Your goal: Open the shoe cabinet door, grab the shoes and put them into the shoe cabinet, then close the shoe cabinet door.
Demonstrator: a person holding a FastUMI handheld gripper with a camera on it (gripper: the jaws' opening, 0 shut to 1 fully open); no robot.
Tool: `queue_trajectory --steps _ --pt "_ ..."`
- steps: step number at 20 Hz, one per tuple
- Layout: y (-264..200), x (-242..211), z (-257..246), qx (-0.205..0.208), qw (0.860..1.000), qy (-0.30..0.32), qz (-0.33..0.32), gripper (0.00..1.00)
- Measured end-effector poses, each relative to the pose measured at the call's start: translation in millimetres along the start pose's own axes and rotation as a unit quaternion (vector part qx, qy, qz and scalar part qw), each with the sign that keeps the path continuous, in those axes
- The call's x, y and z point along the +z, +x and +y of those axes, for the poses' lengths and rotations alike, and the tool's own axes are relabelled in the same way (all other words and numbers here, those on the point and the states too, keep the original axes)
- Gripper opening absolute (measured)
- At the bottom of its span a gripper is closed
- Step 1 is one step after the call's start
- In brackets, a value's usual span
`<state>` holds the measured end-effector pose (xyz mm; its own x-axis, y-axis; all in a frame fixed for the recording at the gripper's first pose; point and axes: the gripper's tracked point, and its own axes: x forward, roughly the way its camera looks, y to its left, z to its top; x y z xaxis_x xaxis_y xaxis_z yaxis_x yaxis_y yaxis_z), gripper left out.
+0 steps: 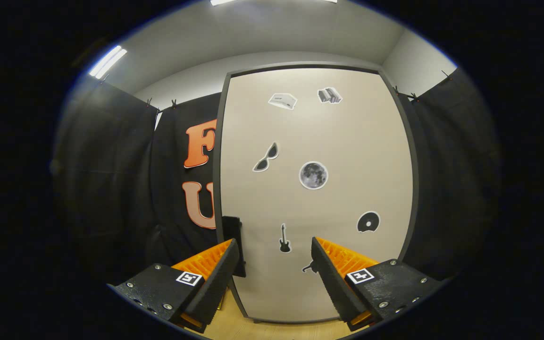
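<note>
Black cloth wall point(111, 179) hung far left, clipped along top edge; ceiling light strip point(107, 61) above it. Dark handle point(232, 236) sat on left edge of shoe cabinet door point(338, 141). Door stood closed, beige, dark-framed, stickers scattered across face. Gripper point(275, 264) faced door, fingers apart, holding nothing. Wood floor point(262, 330) showed near, beneath door. More black cloth hung right.

The closed shoe cabinet door point(316, 189) blocks the way at twelve o'clock, straight beyond the parted fingers of the gripper point(275, 250). Its dark handle point(232, 236) juts at ten o'clock by the left fingertip. Black cloth walls point(106, 179) close off nine and three o'clock.
</note>
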<state>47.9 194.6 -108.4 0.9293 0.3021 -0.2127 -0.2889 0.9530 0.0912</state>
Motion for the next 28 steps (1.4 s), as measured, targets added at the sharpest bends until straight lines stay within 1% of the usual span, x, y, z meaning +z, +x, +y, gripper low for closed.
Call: queue_trajectory --steps 4,7,12,16,17,18,19,21,22,23,25,27,28 --pt "20 -18 22 0.010 1.000 -0.011 0.024 0.94" --pt "37 -31 34 0.008 0.999 -0.012 0.045 0.86" --pt "61 -45 46 0.004 0.998 -0.003 0.061 0.77" --pt "84 -60 50 -0.012 0.997 0.012 0.079 0.65" --pt "87 -63 52 -0.014 0.996 0.018 0.083 0.59" --pt "90 -65 55 -0.017 0.996 0.024 0.085 0.56" --pt "91 -68 56 -0.023 0.996 0.031 0.086 0.48" --pt "90 -67 55 -0.041 0.996 0.026 0.077 0.37" --pt "91 -66 55 -0.046 0.996 0.020 0.072 0.36" --pt "91 -66 55 -0.046 0.996 0.017 0.074 0.33" --pt "88 -67 57 -0.038 0.995 0.033 0.082 0.27" --pt "84 -66 57 -0.027 0.996 0.029 0.084 0.21" --pt "80 -66 58 -0.024 0.996 0.027 0.084 0.20"
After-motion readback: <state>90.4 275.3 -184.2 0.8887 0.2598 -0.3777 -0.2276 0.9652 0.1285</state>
